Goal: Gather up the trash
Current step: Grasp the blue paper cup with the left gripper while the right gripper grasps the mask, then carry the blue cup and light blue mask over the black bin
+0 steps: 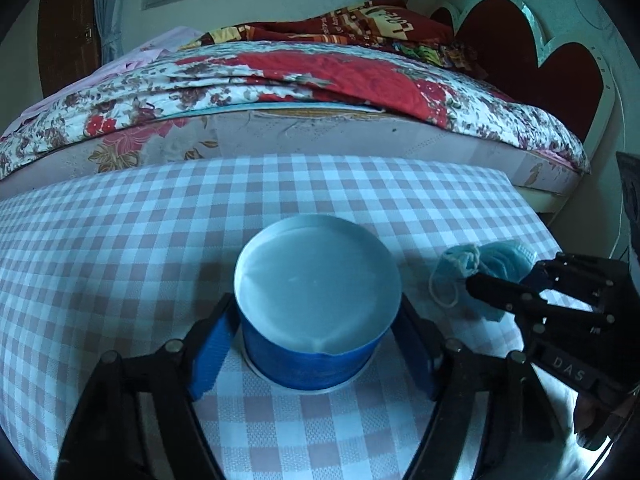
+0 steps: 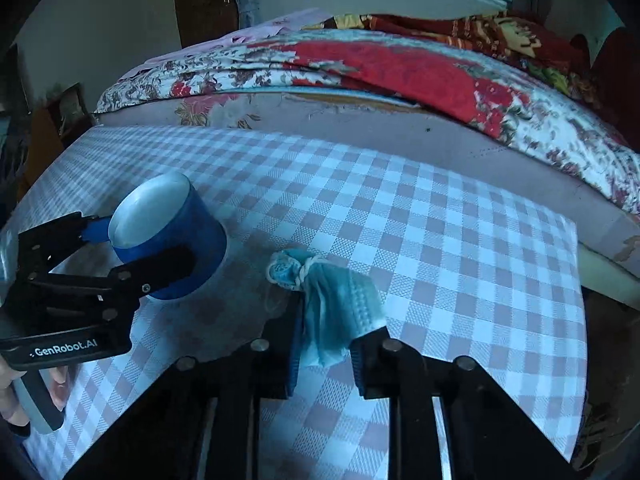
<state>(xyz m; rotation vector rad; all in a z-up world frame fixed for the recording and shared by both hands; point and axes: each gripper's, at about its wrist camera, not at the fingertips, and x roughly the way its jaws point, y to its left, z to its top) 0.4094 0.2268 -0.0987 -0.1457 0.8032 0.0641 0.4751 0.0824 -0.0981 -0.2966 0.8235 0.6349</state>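
Note:
A blue paper cup [image 1: 316, 312] stands upside down on the checked tablecloth [image 1: 120, 240]. My left gripper [image 1: 316, 344] has its blue pads against both sides of the cup, shut on it; it also shows in the right wrist view [image 2: 132, 248] around the cup [image 2: 168, 236]. A crumpled blue face mask [image 2: 332, 300] tied with its white ear loop lies right of the cup. My right gripper [image 2: 326, 356] is shut on the mask's near end. In the left wrist view the mask [image 1: 484, 264] sits at the right gripper's tips [image 1: 504, 288].
A bed with a floral quilt [image 1: 280, 80] runs along the table's far edge. The table's right edge [image 2: 580, 320] drops off close to the right gripper. A red heart-shaped headboard [image 1: 540, 52] stands at the back right.

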